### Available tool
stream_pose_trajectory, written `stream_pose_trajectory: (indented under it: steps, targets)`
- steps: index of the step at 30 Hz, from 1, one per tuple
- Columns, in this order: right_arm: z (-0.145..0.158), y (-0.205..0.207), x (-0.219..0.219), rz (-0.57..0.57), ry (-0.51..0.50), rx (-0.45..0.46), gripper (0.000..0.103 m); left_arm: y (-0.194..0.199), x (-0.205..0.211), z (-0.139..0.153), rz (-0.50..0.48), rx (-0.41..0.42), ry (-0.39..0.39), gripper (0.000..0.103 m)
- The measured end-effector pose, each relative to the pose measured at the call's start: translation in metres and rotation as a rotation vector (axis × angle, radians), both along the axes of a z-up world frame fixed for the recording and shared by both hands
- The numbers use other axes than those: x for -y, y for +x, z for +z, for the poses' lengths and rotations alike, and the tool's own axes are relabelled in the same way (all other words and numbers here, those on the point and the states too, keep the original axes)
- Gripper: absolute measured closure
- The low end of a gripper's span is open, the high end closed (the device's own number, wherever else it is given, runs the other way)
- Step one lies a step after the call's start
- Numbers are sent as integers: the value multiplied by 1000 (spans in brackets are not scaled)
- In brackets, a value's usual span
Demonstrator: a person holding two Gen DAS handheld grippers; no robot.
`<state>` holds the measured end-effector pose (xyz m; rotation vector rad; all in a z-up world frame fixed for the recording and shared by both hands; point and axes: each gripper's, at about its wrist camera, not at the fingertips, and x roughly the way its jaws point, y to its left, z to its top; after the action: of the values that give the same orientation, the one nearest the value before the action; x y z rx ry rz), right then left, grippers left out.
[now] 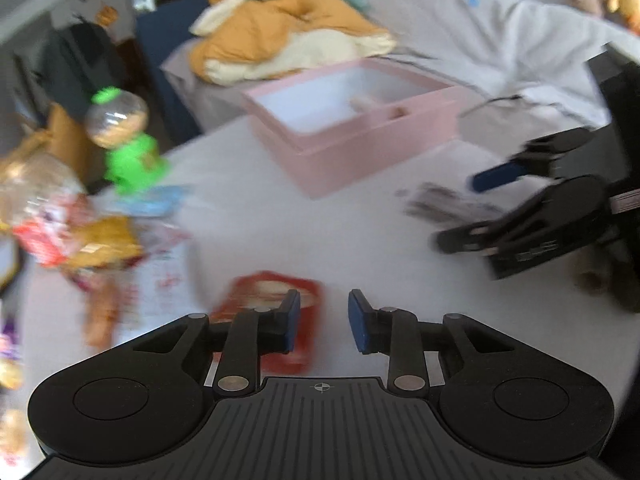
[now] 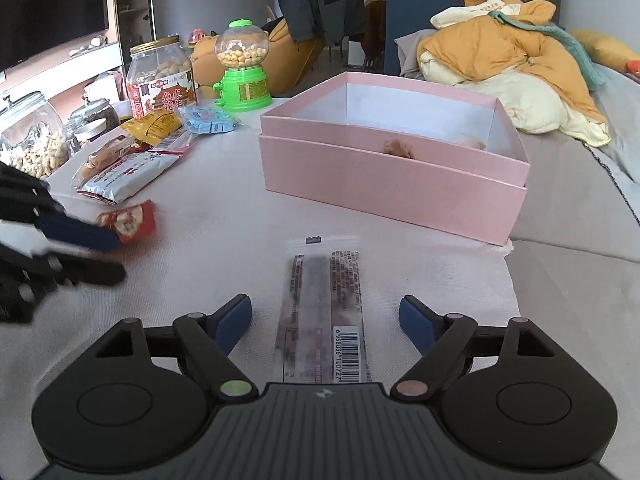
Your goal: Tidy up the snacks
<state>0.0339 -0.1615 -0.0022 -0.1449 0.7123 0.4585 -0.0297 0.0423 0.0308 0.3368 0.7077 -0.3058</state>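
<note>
Here the pink box (image 2: 394, 184) sits open at centre frame, the goal. Below it the long clear packet (image 2: 320, 316) lies between the right gripper's (image 2: 325, 318) wide-apart jaws, untouched; close squarely across its width before lifting. At lower left of the blurred left view, the left gripper (image 1: 324, 320), narrowly apart and empty, seems just beside the small red packet (image 1: 276, 300).

Your pink box (image 2: 394, 184) is white inside. The clear wrapper (image 2: 320, 312) in front of you carries grey print and a black-and-white barcode. Your right tool (image 2: 326, 320) is black with blue pads (image 2: 416, 326). The small packet (image 2: 130, 222) is red, the candy dispenser (image 2: 242, 68) bright green, the sachet pack (image 2: 208, 119) light blue.
</note>
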Motion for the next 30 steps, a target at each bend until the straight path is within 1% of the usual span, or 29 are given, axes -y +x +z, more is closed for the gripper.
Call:
stream_pose_trajectory:
  steps: [1, 4, 7, 10, 11, 12, 14, 15, 17, 19, 20, 22, 23, 24, 27, 30]
  targets:
    - [0, 0, 0, 1, 0, 0, 21, 1, -2, 0, 18, 6, 16, 71]
    - [0, 0, 0, 0, 1, 0, 20, 3, -11, 3, 39, 14, -5, 70]
    - [0, 0, 0, -1, 1, 0, 20, 5, -15, 4, 53, 24, 13, 70]
    - [0, 0, 0, 2, 2, -2, 19, 12, -17, -4, 30, -33, 12, 71]
    - [0, 0, 0, 2, 1, -2, 19, 12, -17, -7, 14, -47, 4, 66]
    - [0, 0, 0, 1, 1, -2, 19, 12, -16, -8, -15, -40, 1, 62]
    - [0, 0, 0, 2, 1, -2, 19, 13, -15, -10, -41, -51, -5, 47]
    - [0, 0, 0, 2, 1, -2, 19, 14, -15, -10, -53, -59, -17, 44]
    - [-1, 0, 0, 3, 1, -2, 18, 15, -16, -11, -84, -76, -48, 31]
    - [-1, 0, 0, 4, 1, -3, 18, 16, -19, -10, -86, -79, -72, 31]
    - [-1, -1, 0, 4, 1, -3, 18, 17, -22, -9, -66, -75, -77, 34]
    - [-1, -1, 0, 4, 1, -3, 18, 20, -28, -8, 1, -49, -47, 35]
    - [-1, 0, 0, 4, 1, -3, 18, 22, -30, -9, 30, -39, -19, 33]
    - [-1, -1, -1, 5, 1, -3, 17, 25, -34, -10, 45, -39, -12, 31]
    - [-1, -1, -2, 11, -1, -6, 15, 36, -40, -11, 31, -80, -63, 28]
    - [-1, -1, -2, 11, -2, -6, 15, 47, -40, -13, 26, -89, -94, 28]
